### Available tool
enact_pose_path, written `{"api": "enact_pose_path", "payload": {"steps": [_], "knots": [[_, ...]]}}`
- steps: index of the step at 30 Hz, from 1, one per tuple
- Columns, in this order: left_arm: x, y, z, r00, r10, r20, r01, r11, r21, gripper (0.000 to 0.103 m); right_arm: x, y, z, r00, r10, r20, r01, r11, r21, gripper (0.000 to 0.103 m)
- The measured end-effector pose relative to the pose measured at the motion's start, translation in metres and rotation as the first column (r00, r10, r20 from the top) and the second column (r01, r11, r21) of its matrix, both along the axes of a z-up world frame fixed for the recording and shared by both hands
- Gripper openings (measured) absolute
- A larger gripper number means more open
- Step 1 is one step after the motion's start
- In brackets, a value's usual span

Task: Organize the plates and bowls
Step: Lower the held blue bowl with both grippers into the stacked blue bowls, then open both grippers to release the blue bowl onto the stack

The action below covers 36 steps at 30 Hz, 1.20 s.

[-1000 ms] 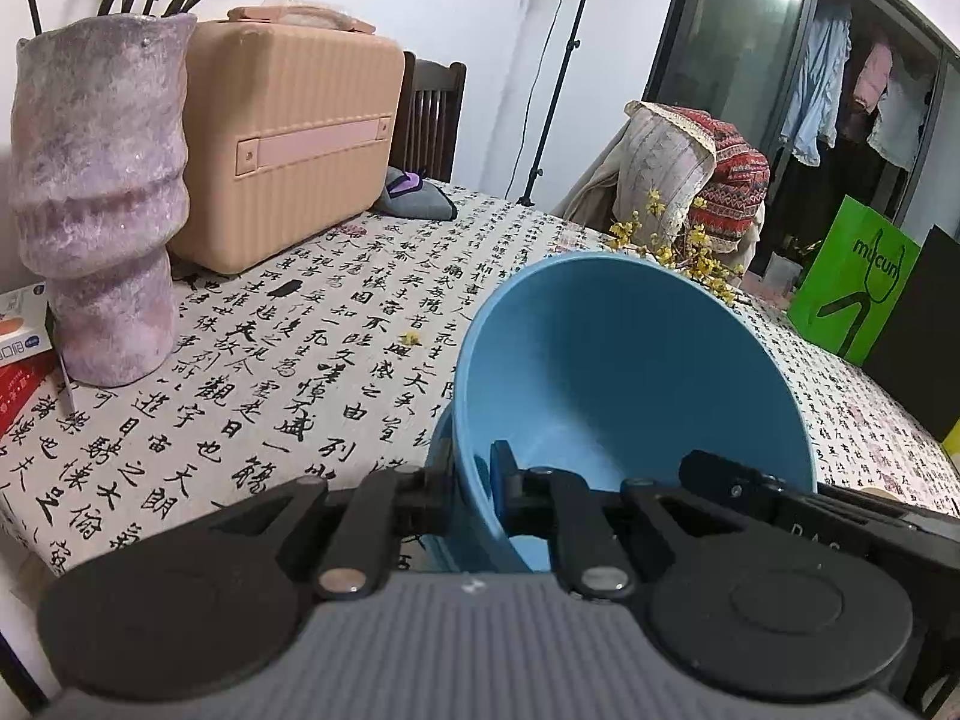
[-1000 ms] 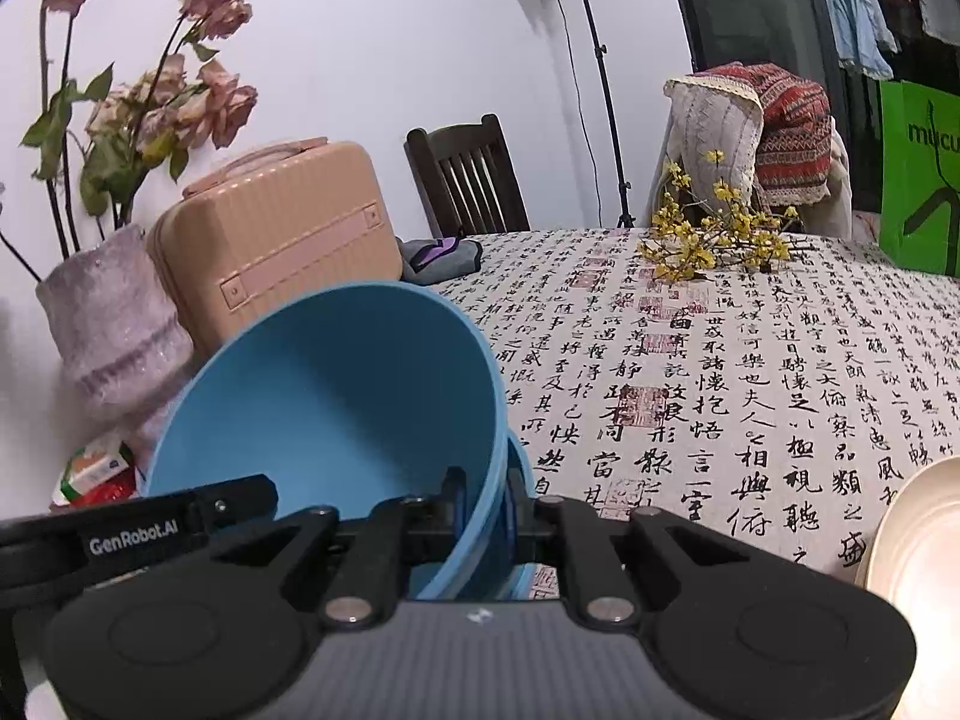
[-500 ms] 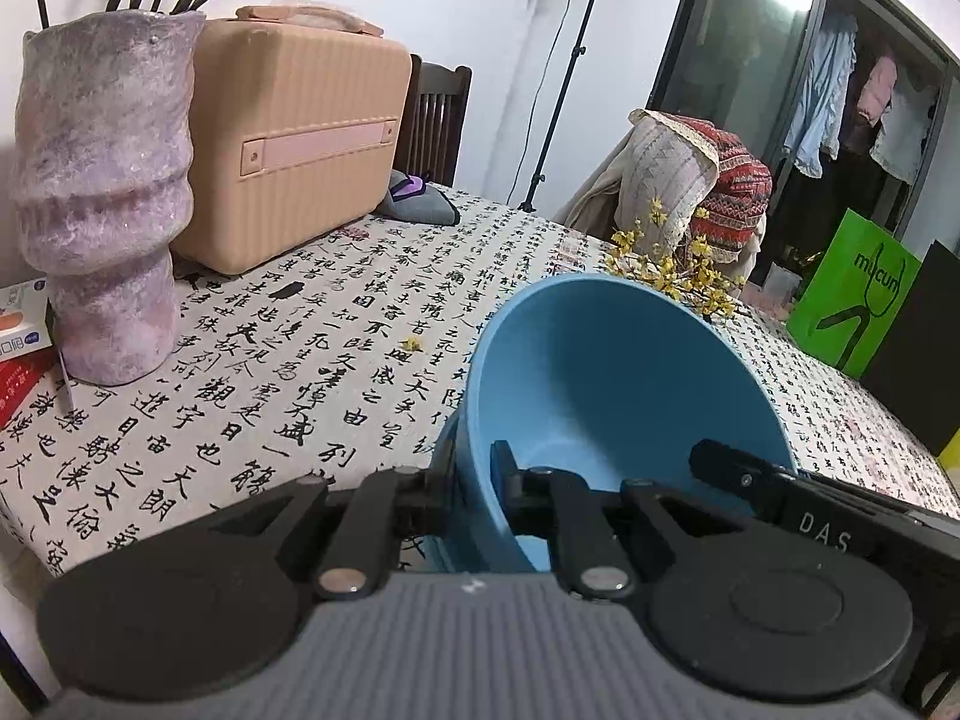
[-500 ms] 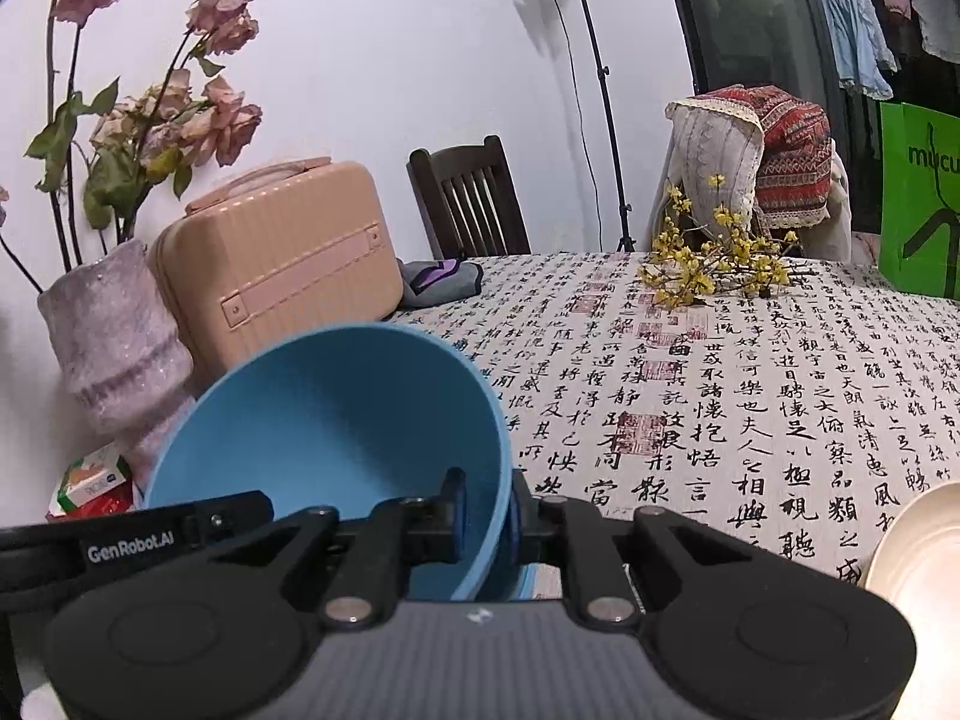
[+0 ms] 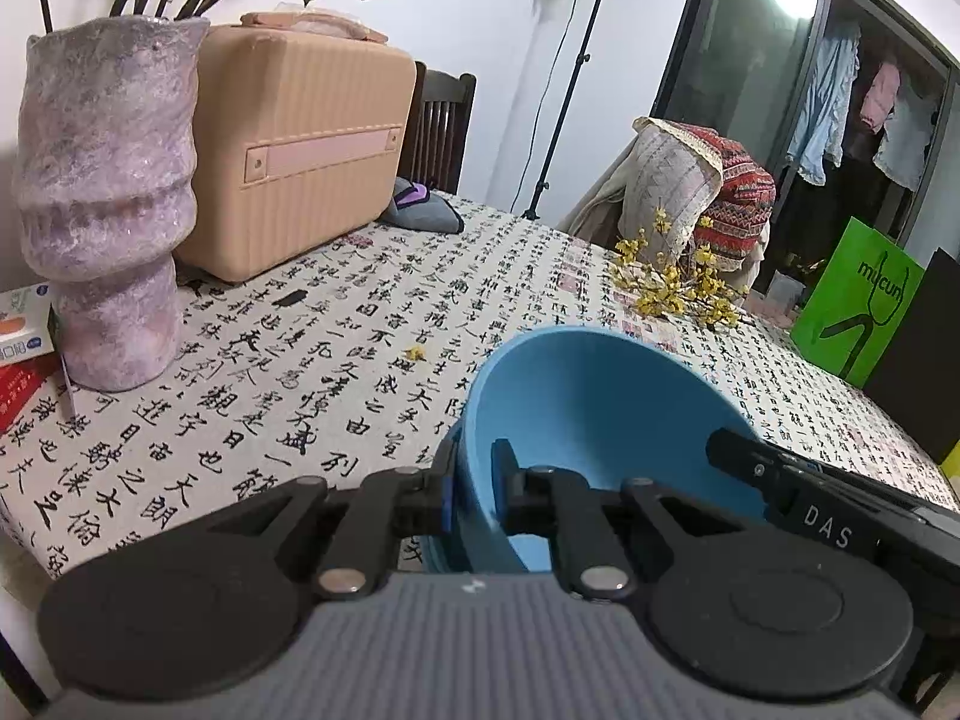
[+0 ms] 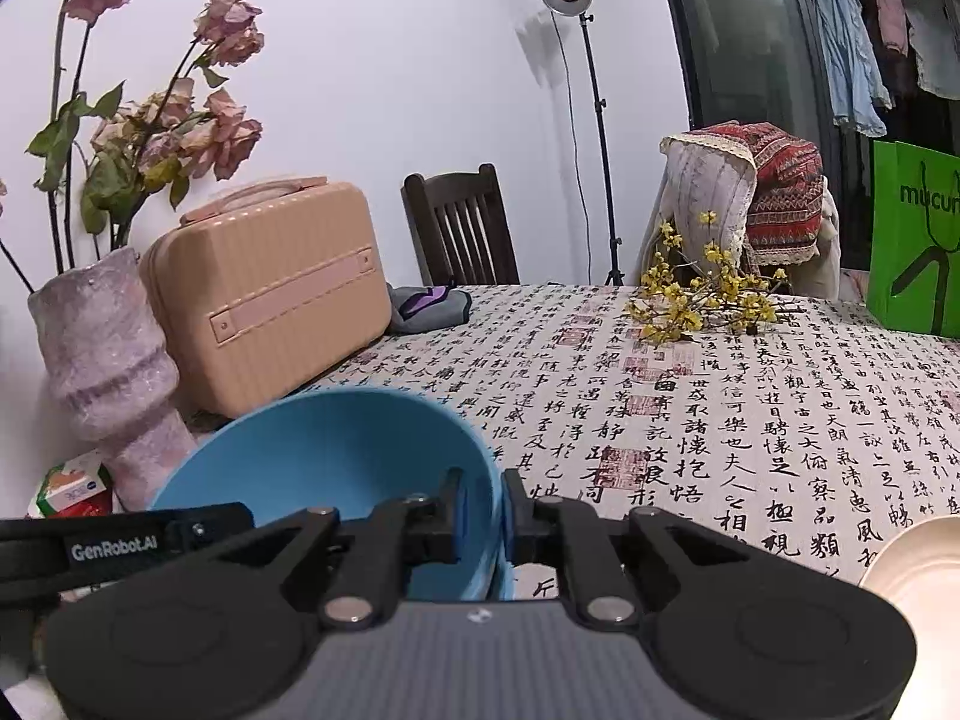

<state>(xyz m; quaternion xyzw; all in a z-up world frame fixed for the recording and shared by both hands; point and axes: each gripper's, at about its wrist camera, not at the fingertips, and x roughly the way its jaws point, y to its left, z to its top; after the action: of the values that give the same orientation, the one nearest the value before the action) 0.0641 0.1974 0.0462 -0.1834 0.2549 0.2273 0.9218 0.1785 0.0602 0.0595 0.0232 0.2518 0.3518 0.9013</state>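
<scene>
A: Where's the blue bowl [image 5: 600, 414]?

B: Low over the near edge of the surface [image 5: 336, 324], gripped from both sides. The left gripper [image 5: 473, 495] has its jaws closed tight on the bowl's left wall, one finger inside, one outside. The right gripper [image 6: 483, 501] pinches the opposite wall the same way, jaws nearly together with only the rim between them.

A: Anything in the bowl?

B: It looks empty; its inside shows plain blue. A second blue rim peeks out just beneath it, though I cannot tell whether the two touch.

A: Other containers?

B: A mottled purple vase [image 6: 108, 372] holds dried roses [image 6: 198, 126], beside a closed peach case [image 6: 270, 294]. A cream plate [image 6: 918, 570] lies at the right edge, apparently bare. A green bag [image 6: 915, 246] stands farther back, its contents hidden.
</scene>
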Motion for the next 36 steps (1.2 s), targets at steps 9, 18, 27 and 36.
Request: {"api": "enact_pose_path", "payload": {"steps": [9, 18, 27, 36], "knots": [[-0.007, 0.002, 0.011, 0.998, 0.037, 0.042, -0.038, 0.999, 0.036, 0.032, -0.003, -0.009, 0.008, 1.000, 0.013, 0.012, -0.014, 0.998, 0.065, 0.025], [-0.042, -0.001, 0.019, 0.987, 0.056, 0.150, -0.072, 0.992, 0.104, 0.098, -0.024, -0.047, 0.015, 0.991, -0.004, 0.132, -0.011, 0.993, 0.116, 0.099], [-0.100, -0.027, -0.001, 0.951, 0.007, 0.308, -0.066, 0.981, 0.182, 0.103, -0.057, -0.098, -0.003, 0.979, -0.029, 0.203, 0.012, 0.996, 0.083, 0.103], [-0.122, -0.031, -0.020, 0.948, 0.021, 0.317, -0.069, 0.987, 0.143, 0.103, -0.066, -0.125, -0.025, 0.980, -0.069, 0.189, 0.058, 0.997, 0.059, 0.103]]}}
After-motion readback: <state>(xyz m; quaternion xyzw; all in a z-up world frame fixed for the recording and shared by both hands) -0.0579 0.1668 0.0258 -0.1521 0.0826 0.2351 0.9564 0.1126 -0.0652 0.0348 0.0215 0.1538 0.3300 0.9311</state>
